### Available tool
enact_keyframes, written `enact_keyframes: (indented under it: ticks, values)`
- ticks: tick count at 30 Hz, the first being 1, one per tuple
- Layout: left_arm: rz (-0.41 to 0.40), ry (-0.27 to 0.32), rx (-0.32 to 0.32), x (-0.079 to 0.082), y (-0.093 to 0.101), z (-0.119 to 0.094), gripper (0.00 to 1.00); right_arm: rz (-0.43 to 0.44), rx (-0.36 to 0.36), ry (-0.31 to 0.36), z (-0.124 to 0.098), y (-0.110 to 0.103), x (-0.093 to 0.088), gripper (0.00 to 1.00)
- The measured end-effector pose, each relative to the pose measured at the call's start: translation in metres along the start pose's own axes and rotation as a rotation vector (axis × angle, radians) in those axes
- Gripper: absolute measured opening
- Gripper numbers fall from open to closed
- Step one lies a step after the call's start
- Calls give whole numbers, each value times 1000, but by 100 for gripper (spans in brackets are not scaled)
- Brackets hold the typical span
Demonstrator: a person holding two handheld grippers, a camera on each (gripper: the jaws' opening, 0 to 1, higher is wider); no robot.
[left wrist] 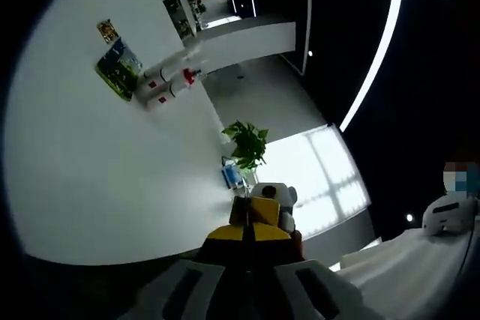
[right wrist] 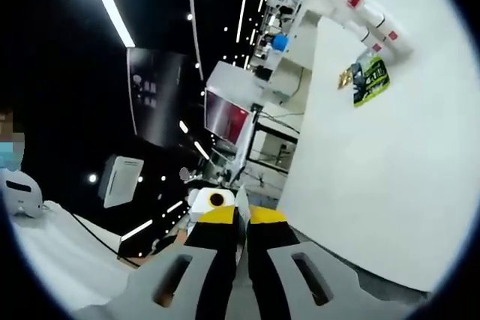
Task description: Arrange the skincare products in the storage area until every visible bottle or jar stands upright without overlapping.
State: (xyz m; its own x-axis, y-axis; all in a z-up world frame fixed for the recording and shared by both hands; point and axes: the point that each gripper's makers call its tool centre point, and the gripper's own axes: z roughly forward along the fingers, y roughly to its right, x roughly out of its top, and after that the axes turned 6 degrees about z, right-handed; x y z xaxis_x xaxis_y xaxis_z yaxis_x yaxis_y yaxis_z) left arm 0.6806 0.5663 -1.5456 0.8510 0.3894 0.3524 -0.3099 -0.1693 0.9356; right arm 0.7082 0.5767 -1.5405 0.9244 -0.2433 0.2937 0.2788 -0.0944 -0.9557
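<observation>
Now | both grippers' jaws closed, empty | two bottles (left wrist: pixel 169 84) lie far on white table (left wrist: pixel 90 170) beside green packet (left wrist: pixel 118 67) | open wide, approach level, lift the cap end first.

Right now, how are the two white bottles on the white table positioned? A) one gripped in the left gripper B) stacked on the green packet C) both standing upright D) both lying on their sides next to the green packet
D: the two white bottles lie on their sides, side by side on the white table, right beside the green packet; the left gripper sits far from them, its jaws together on nothing.
</observation>
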Motion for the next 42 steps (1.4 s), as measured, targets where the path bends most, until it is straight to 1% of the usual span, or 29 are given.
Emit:
enact_keyframes:
  ticks: [5, 9, 13, 23, 29, 34, 39, 42]
  values:
    - [3, -3, 1, 2, 1, -3, 0, -5, -1, -12, 1, -1, -1, 2]
    - [-3, 7, 0, 4, 0, -4, 0, 12, -1, -8, 1, 1, 0, 2]
    - [-15, 18, -10, 6, 0, -6, 0, 11, 1, -26, 2, -1, 1, 2]
    - [-33, 38, -20, 9, 1, -8, 0, 23, 2, -17, 4, 0, 4, 2]
    - [-35, 45, -22, 11, 1, -8, 0, 12, -1, -14, 5, -2, 6, 2]
    - [-40, 45, -20, 11, 0, -9, 0, 1, -11, -9, 4, 1, 6, 2]
    - [-45, 41, -17, 10, 0, -9, 0, -63, -35, 1, 4, 3, 8, 0]
    - [-46, 47, -19, 10, 0, -9, 0, -54, -35, 18, 3, 3, 12, 0]
